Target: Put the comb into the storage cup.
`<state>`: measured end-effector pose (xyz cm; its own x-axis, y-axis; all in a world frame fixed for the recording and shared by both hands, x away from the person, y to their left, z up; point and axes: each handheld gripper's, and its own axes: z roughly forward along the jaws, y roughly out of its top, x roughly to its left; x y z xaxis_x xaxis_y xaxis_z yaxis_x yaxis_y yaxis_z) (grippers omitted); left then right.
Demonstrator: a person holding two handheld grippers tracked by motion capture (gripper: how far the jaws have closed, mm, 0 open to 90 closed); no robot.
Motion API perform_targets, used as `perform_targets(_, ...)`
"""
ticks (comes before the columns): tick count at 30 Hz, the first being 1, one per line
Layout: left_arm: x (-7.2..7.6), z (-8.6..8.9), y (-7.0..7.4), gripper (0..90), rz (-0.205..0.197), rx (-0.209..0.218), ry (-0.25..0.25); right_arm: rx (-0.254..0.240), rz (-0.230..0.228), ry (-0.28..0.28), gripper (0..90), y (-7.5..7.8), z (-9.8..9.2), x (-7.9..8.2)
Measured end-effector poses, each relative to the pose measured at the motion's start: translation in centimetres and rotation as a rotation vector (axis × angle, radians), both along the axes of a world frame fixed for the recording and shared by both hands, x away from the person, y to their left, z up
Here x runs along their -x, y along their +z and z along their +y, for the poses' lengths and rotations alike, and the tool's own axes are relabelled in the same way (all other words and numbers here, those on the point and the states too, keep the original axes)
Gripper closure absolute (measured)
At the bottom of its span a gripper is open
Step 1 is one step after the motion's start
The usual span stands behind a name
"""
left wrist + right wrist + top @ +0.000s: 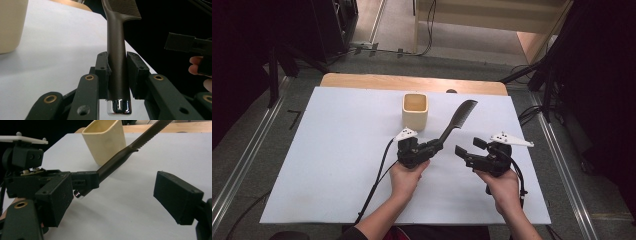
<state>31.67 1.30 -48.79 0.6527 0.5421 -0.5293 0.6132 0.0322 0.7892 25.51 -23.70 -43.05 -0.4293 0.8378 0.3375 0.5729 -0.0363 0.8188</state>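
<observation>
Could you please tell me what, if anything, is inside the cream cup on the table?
The cream cup looks empty: the high view shows bare inner walls. Its bottom is hidden by the rim in the right gripper view. The comb stays outside, held by the left gripper.

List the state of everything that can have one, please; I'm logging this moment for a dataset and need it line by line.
Left gripper: shut on the comb's handle.
Right gripper: open, holding nothing.
Comb: gripped by its handle, lifted off the table, teeth end angled up and away.
Cup: upright on the white board, looks empty, untouched.
White board: lying flat on the table.
</observation>
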Motion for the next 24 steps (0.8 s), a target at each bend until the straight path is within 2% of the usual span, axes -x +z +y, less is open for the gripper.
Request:
perform_targets(1,0.1,-0.1,-0.1,73.3,-0.001,0.002,0.009,-0.005,0.001,-0.010,14.4,0.0,0.1,-0.2)
perform_targets(3,0.1,-0.2,-0.3,73.3,0.010,0.031,0.016,-0.015,0.004,-0.018,14.4,0.0,0.2,-0.5)
perform_targets(6,0.2,-0.4,-0.4,73.3,0.012,0.039,0.016,-0.013,0.006,-0.031,14.4,0.0,0.4,-0.9)
perform_targets(10,0.5,-0.5,-0.5,73.3,-0.017,0.053,0.042,-0.016,0.004,-0.043,14.5,-0.2,0.7,-1.3)
perform_targets(16,0.7,-0.7,-0.7,73.3,-0.042,0.066,0.065,-0.024,-0.003,-0.063,14.6,-0.2,1.1,-1.7)
perform_targets(18,1.0,-0.8,-0.8,73.3,-0.082,0.068,0.084,-0.031,-0.005,-0.073,14.6,-0.2,1.4,-2.0)
perform_targets(20,1.1,-0.8,-0.9,73.3,-0.108,0.089,0.098,-0.033,-0.010,-0.082,14.6,-0.2,1.6,-2.3)
perform_targets(24,1.2,-1.1,-0.9,73.3,-0.122,0.089,0.100,-0.041,-0.008,-0.091,14.7,-0.2,2.1,-2.8)
